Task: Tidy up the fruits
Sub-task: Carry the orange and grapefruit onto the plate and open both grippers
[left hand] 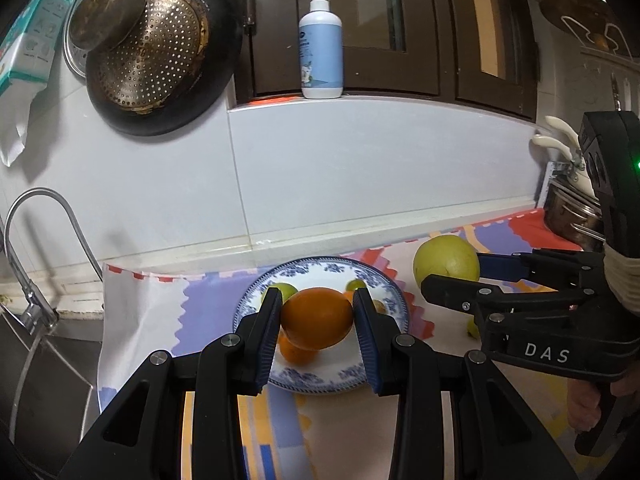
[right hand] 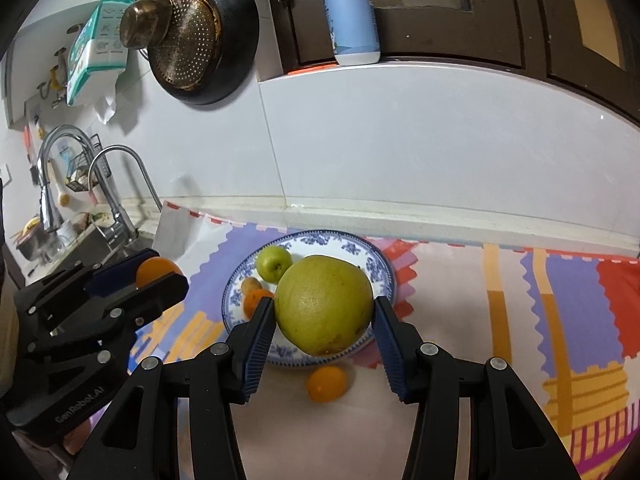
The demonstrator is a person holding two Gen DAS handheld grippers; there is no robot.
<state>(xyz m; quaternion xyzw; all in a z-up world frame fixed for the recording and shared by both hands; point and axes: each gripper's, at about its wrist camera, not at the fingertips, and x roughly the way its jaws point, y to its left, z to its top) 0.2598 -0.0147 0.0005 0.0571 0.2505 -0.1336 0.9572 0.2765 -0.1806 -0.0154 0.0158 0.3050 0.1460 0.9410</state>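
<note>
Left tool (left hand: pixel 316 320) pinches orange (left hand: pixel 316 318) right above plate (left hand: pixel 320 380) — nearer drop; right tool (right hand: pixel 324 320) clamps big yellow-green fruit (right hand: pixel 324 304), also over plate

Home kitchen: faucet (right hand: pixel 116 184), hung pan (left hand: pixel 160 56).

"DAS" stands in white letters on the right gripper (left hand: pixel 450 278) body, at three o'clock in the left wrist view. "GenRobot.AI" runs along the left gripper (right hand: pixel 160 276) body, at eight o'clock in the right wrist view.
</note>
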